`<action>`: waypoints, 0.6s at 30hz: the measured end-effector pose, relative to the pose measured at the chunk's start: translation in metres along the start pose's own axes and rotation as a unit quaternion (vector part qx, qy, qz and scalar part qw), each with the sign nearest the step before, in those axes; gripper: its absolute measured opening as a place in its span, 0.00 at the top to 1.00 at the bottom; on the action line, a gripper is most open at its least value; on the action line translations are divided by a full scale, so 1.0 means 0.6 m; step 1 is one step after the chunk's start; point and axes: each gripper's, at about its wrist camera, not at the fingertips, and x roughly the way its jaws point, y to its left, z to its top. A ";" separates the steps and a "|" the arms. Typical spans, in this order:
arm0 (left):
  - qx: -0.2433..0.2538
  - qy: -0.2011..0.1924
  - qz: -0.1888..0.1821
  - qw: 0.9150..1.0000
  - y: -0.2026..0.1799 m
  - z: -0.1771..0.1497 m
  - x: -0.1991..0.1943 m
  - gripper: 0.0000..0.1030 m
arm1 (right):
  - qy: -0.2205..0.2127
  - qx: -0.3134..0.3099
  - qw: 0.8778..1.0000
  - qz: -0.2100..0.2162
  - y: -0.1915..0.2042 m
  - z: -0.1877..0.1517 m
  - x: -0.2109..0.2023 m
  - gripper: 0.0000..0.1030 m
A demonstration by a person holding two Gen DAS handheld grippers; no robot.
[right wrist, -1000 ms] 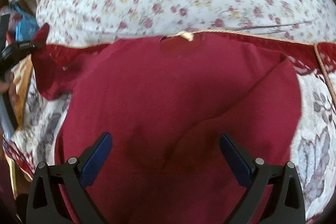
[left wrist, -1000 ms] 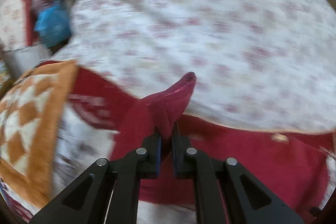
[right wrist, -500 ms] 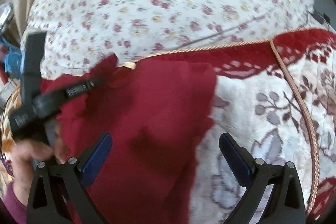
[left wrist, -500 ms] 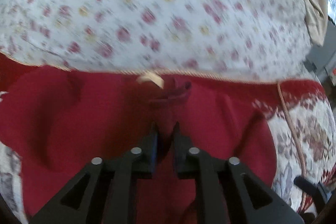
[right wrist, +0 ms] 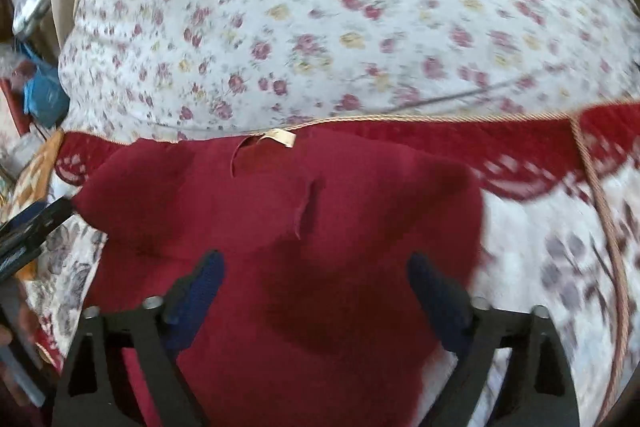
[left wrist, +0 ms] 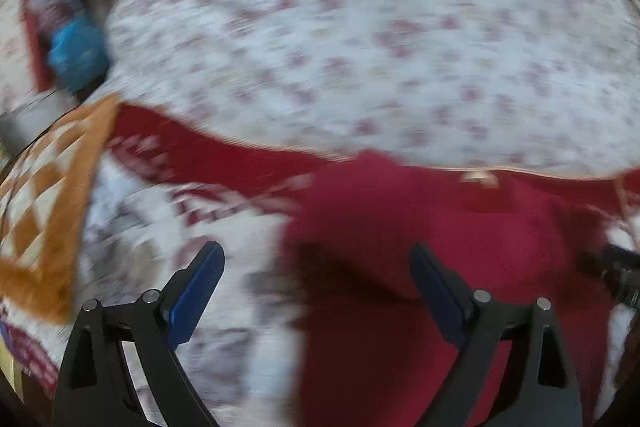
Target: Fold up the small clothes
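A small dark red shirt lies on the patterned blanket, its sleeves folded in over the body and its beige neck label at the far edge. In the left wrist view the shirt fills the lower right. My left gripper is open and empty, above the shirt's left edge. It also shows at the left of the right wrist view. My right gripper is open and empty, above the middle of the shirt.
A large floral pillow lies just behind the shirt. The red and white blanket has a cord trim at the right. An orange checked cloth and a blue bag lie at the left.
My left gripper has let go of the sleeve, opened and swung back to the left. The sleeve now lies folded on the shirt. My right gripper stays open and has shifted left over the shirt.
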 end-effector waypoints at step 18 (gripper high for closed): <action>-0.021 0.037 0.053 0.998 0.061 -0.009 0.063 0.10 | 0.012 -0.003 0.997 -0.070 -0.044 0.035 0.039 0.92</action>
